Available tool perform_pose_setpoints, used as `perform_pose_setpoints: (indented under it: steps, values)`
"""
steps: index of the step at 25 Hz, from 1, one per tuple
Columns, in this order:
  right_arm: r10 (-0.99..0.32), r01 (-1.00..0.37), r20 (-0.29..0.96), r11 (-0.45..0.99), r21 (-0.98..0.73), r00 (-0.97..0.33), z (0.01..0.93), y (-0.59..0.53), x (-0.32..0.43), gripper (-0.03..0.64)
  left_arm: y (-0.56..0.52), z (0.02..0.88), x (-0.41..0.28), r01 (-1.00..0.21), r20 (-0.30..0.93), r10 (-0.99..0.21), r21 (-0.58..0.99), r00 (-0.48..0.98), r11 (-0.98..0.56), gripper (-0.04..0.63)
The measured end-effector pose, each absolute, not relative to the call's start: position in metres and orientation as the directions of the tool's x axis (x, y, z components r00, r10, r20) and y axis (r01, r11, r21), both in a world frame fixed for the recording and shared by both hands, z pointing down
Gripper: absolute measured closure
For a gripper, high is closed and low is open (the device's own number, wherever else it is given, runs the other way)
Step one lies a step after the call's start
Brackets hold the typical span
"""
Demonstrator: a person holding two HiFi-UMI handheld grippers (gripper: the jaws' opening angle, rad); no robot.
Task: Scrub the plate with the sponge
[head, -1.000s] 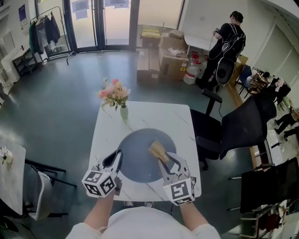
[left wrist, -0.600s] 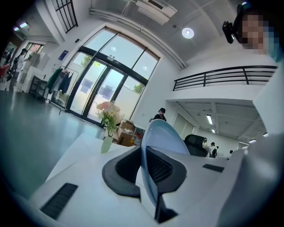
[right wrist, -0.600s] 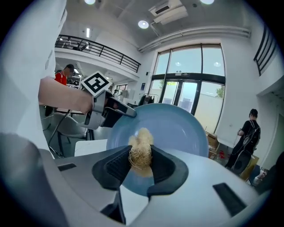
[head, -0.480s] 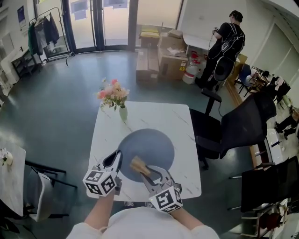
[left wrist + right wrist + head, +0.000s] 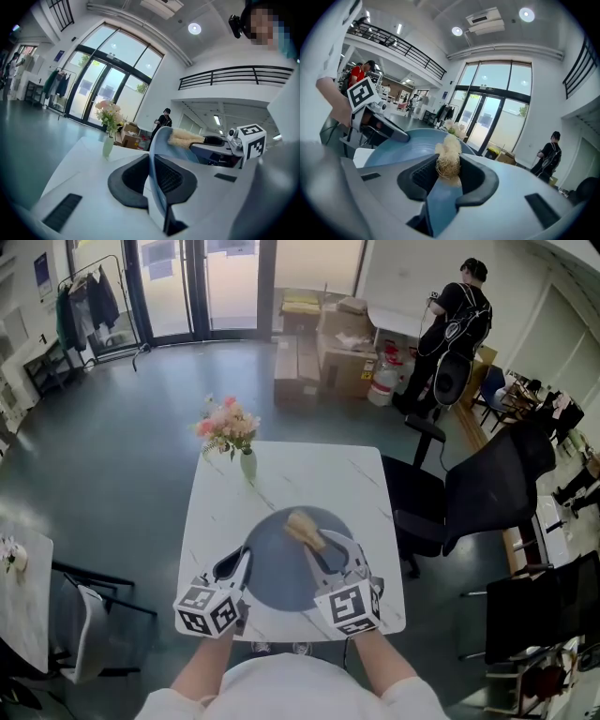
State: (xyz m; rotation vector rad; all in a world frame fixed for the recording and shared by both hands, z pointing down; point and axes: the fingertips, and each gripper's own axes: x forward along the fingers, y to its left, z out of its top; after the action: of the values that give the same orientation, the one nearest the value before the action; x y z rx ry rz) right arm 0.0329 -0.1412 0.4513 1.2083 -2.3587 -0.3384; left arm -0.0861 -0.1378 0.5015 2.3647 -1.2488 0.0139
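Grey-green flooring spread round a small white marble table [image 5: 375,486], with glass doors [image 5: 202,282] and a clothes rack [image 5: 89,301] at the far side, a stack of cardboard boxes [image 5: 342,348] beyond the table, and a person in black [image 5: 459,320] standing near them with their back turned. A black office chair [image 5: 487,488] stood just beside the table's right edge. On the far left part of the table stood a pale vase of pink flowers [image 5: 247,463], well apart from the work. The round blue-grey plate [image 5: 277,573] lay on the near half of the table, directly in front of the person holding the tools. The left hand-held gripper [image 5: 239,563] was at the plate's left rim; in the left gripper view its jaws were closed down almost fully on that thin rim, which ran straight up between the two dark pads [image 5: 180,180]. The right hand-held gripper [image 5: 328,554] reached over the plate from the near right, its jaws pinched together on the sponge [image 5: 303,527], a tan, fibrous wad that stuck out past the fingertips. In the right gripper view the sponge [image 5: 449,159] sat squeezed between the pads, with the plate's blue surface [image 5: 408,143] close below and beyond it. Seen from above, the sponge lay over the plate's far part, near its rim. Both marker cubes faced up toward the head camera.
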Motion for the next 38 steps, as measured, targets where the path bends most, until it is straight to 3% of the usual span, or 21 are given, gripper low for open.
perform_pose_setpoints:
  steps: [12, 26, 38]
  values:
    - [-0.807, -0.777, 0.466, 0.538, 0.326, -0.363, 0.509, -0.122, 0.1, 0.494, -0.162, 0.502, -0.105, -0.811, 0.207, -0.822, 0.407, 0.53, -0.42, 0.552]
    - [-0.623, -0.665, 0.572, 0.727, 0.172, -0.534, 0.559, -0.06, 0.031, 0.494, -0.18, 0.505, -0.11, -0.814, 0.19, -0.846, 0.44, 0.498, -0.38, 0.552]
    - [-0.634, -0.68, 0.547, 0.717, 0.153, -0.546, 0.555, -0.064, 0.029, 0.494, -0.194, 0.547, -0.103, -0.774, 0.25, -0.813, 0.536, 0.526, -0.336, 0.552]
